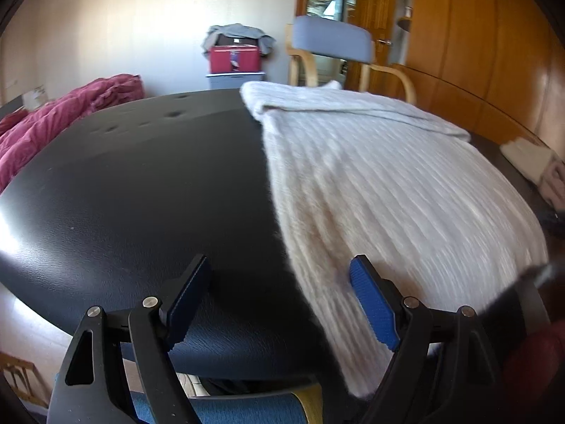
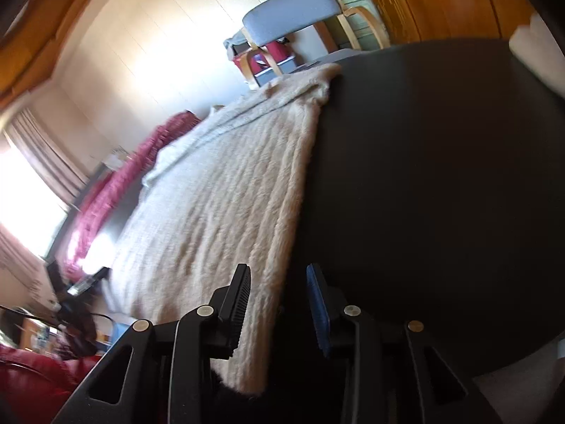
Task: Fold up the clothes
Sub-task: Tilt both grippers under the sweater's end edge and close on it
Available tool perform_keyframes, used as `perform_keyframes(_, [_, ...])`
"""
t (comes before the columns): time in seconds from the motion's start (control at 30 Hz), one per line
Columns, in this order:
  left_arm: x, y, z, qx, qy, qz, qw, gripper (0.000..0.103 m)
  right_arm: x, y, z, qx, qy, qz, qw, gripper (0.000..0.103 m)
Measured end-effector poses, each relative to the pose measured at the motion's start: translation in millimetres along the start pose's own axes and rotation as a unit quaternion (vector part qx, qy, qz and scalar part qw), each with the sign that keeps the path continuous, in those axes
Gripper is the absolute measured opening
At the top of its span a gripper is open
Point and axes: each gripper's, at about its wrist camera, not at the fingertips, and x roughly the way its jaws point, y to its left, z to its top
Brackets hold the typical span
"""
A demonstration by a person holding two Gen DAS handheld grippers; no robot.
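Black fingers (image 1: pixel 190 304), blue ribbed pads (image 1: pixel 374 307)

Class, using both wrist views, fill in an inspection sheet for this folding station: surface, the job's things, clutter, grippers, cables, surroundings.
Surface: black table, glossy, mostly bare.
Job's things: cream ribbed sweater spread flat, near hem hanging over the table's front edge; far part folded across.
Clutter: pale folded item at the table's far right; maroon quilt beyond the left edge.
Grippers: left gripper open, empty, straddling the sweater's left edge; right gripper open at the sweater's right edge, pads not pressing.
Cables: nothing seen.
Surroundings: grey chair, red box on a bin, wooden wardrobe.
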Motion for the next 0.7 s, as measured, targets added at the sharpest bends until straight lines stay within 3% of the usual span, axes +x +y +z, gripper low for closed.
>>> perform_keyframes(0.1, [-0.2,-9.2,-1.0,0.003,0.001,-0.018,0.9998,0.084,12.3,-4.0,-1.1,0.031,0.012,0.074,0.997,0.035])
perform_keyframes(0.17, [0.1,-13.6,-2.1,0.006,0.0,-0.026,0.9996,0.084,22.3,-0.1,-1.9,0.034,0.013,0.101,0.994,0.035])
perform_keyframes(0.57, [-20.3,-9.3,-28.6,-0.021,0.006,-0.119,0.9926,0.084,37.3,24.7,-2.1,-0.009,0.027,0.114,0.993,0.035])
perform_keyframes(0.63, [-21.3,-5.7,-30.5,-0.042,0.015,-0.146,0.9883,0.084,39.1,25.6,-1.8,-0.015,0.029,0.116,0.993,0.035])
perform_keyframes(0.7, [-18.6,-0.1,-29.8,-0.081,0.02,-0.189,0.9784,0.084,39.6,25.4,-1.9,-0.019,0.031,0.121,0.992,0.035])
